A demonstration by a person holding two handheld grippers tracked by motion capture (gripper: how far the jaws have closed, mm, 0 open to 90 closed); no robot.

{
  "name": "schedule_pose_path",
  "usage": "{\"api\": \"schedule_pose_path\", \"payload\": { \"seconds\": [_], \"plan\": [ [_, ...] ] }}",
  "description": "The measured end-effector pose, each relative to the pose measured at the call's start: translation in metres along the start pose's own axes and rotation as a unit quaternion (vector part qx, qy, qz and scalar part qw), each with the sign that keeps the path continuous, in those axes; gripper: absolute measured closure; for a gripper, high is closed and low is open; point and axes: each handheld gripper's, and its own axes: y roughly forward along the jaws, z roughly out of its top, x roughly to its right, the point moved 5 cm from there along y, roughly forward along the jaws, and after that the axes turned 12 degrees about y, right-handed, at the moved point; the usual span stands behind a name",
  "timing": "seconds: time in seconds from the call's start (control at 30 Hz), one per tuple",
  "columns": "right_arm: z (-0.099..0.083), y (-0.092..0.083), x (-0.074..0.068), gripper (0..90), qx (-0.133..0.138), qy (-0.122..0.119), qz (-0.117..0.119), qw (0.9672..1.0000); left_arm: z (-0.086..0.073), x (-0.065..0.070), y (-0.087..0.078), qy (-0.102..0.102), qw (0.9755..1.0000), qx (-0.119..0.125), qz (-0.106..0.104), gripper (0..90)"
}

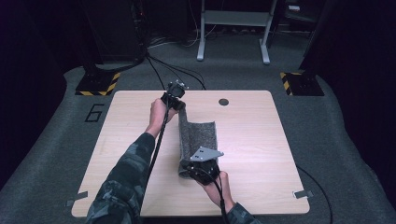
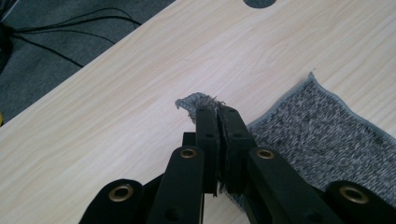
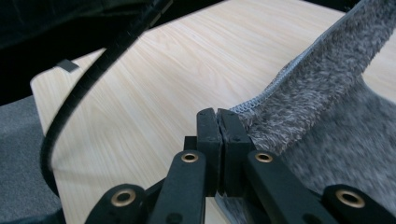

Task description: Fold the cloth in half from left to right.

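High view: a grey felt-like cloth lies near the middle of the wooden counter, its left edge lifted off the surface. The left gripper grips the far corner of that edge; the right gripper grips the near corner. Both sets of fingers are clamped on the cloth.

Step in hand, as judged: folding the cloth, with the left edge raised for carrying over to the right edge. The next move calls for both grippers to travel together across the cloth, keeping the edge taut and level, then lowering it in line with the opposite edge.

Left gripper view: the fingers pinch a frayed corner tip, with the flat part of the cloth resting on the counter and a dark round hole, probably a cable port, beyond. Right gripper view: the stitched hem rises steeply from the closed fingers.
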Motion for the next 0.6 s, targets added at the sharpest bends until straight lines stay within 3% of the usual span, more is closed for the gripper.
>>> {"api": "schedule_pose_path", "payload": {
  "seconds": [0.37,0.6],
  "plan": [
    [-0.032,-0.001,0.022,88.5,-0.030,0.024,-0.026,0.9989,0.019,0.031,0.024,0.025,0.9996,0.003,-0.012,86.6],
    [-0.042,-0.005,0.032,88.4,-0.034,0.042,-0.037,0.9979,0.025,0.046,0.040,0.032,0.9993,-0.005,-0.018,86.4]
  ]
}}
